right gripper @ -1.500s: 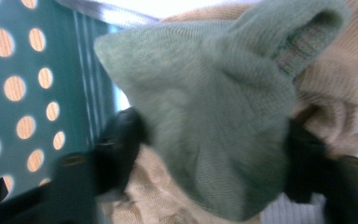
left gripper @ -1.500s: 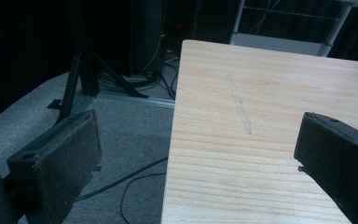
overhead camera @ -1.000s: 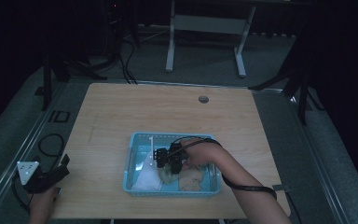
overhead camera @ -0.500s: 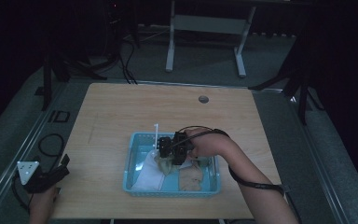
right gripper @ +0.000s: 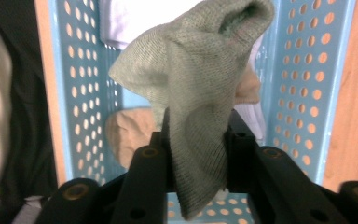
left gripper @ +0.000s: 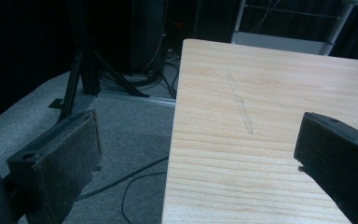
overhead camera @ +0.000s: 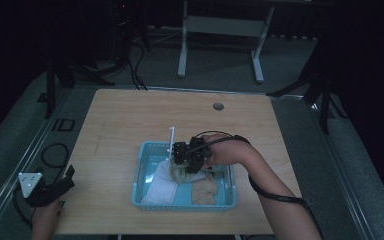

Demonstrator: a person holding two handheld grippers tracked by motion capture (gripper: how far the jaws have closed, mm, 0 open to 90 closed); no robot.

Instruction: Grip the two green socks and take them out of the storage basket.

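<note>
Right gripper point(right gripper: 196, 140) pinching a grey-green sock point(right gripper: 196, 84) lifted just above the blue perforated basket point(overhead camera: 145, 150), white and beige socks left inside; left gripper point(left gripper: 191, 158) spread, idle at the table's point(overhead camera: 130, 115) edge.

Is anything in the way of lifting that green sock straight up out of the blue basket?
Nothing visible is. The right gripper already has its jaws closed on the green sock, which hangs above the blue basket. The white cloth and tan sock lie beneath it, and no lid or bar crosses over the basket.
</note>
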